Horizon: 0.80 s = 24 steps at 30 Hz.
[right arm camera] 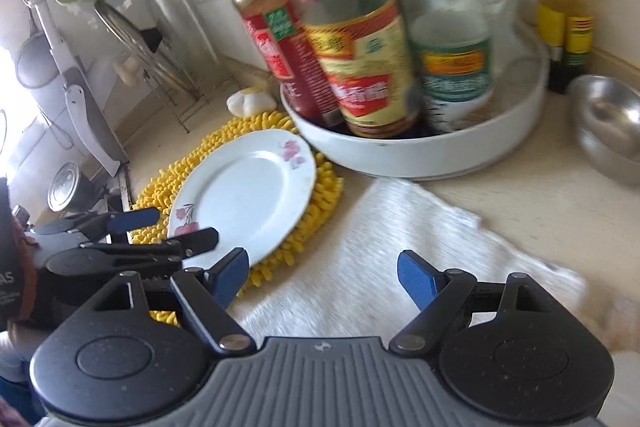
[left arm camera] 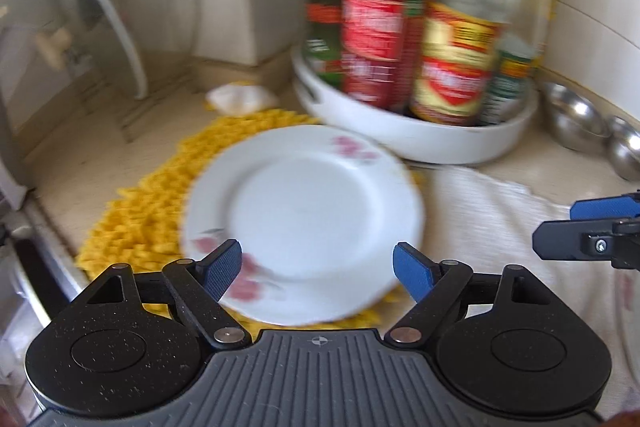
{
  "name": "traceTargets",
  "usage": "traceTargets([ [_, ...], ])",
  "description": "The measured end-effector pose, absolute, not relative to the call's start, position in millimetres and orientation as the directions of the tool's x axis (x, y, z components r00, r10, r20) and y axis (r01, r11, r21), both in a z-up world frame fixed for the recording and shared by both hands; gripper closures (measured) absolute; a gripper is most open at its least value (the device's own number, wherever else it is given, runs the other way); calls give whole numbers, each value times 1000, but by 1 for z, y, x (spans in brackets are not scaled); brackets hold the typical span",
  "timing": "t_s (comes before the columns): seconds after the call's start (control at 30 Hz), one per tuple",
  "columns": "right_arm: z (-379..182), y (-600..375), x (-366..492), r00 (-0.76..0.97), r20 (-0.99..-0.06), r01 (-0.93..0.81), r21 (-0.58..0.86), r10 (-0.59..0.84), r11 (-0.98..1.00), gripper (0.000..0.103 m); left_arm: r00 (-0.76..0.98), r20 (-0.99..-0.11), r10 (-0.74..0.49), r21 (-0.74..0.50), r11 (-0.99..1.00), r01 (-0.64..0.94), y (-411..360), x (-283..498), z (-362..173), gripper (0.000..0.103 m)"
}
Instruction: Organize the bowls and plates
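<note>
Plate (left arm camera: pixel 304 223), white with pink flower prints on the rim, lies flat on a yellow shaggy mat (left arm camera: pixel 140 211) on the counter (right arm camera: pixel 540 195). It sits just ahead of my left tool (left arm camera: pixel 318 269), roughly centred between the two blue fingers (left arm camera: pixel 222 267). The near rim runs under the fingertips in the left wrist view; whether either pad touches the rim I cannot tell, the view is blurred. Left tool: fingers wide apart, holding nothing.

My right tool (right arm camera: pixel 324 283): fingers also spread apart, holding nothing, over a white cloth (right arm camera: pixel 380 259) that lies just right of the mat. From this tool the plate is ahead and to the left, and my left tool shows at the left edge, at the plate's near rim.

Beyond the plate, ahead of both tools: a round white tray (left arm camera: pixel 420 143) carrying several upright sauce bottles (left arm camera: pixel 374 39) with red and yellow labels. The tray's near wall sits just beside the plate's far rim. Right of the tray, a steel bowl (right arm camera: pixel 608 127) on the counter. Far left, a glass lid (left arm camera: pixel 92 15) stands on edge in a wire rack by the tiled wall. A small white bundle (right arm camera: pixel 250 101) lies behind the mat.
</note>
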State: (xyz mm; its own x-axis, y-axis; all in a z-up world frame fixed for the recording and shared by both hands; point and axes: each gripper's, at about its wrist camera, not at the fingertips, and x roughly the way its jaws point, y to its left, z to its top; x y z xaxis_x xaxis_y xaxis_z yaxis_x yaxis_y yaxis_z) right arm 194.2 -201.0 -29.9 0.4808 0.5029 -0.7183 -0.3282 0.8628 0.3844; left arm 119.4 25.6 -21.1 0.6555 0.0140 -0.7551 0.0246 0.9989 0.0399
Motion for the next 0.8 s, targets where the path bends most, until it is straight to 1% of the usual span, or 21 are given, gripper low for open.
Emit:
traceTargets([
  [0.2,-43,-168,221,440,-743,-324,392,504,861,15,644,-764,39,37,999,-16,63,138,-25,16],
  [0.43,-53,-146,242,418,-766,-284,400,489,871,17,621,-784,11,17,1000,5,91,164,-35,18],
  [0.5,-55,-142,245,416,-764,-279,409,493,869,21,619,-785,-4,12,1000,22,94,171,-38,28],
  [0.53,-56,-140,248,408,-764,-278,417,499,865,24,616,-787,-16,2,1000,28,97,174,-39,30],
  [0.6,-62,-136,253,390,-765,-264,440,512,858,31,604,-795,-59,-41,998,43,103,180,-43,43],
  [0.63,-66,-135,254,378,-766,-253,455,520,854,33,595,-800,-76,-60,997,47,105,183,-45,42],
  [0.7,-68,-132,256,377,-768,-246,456,518,855,33,593,-798,-109,-87,994,66,109,187,-46,42],
  [0.8,-65,-129,256,376,-764,-252,460,524,851,35,591,-797,-125,-81,992,100,107,191,-46,41],
])
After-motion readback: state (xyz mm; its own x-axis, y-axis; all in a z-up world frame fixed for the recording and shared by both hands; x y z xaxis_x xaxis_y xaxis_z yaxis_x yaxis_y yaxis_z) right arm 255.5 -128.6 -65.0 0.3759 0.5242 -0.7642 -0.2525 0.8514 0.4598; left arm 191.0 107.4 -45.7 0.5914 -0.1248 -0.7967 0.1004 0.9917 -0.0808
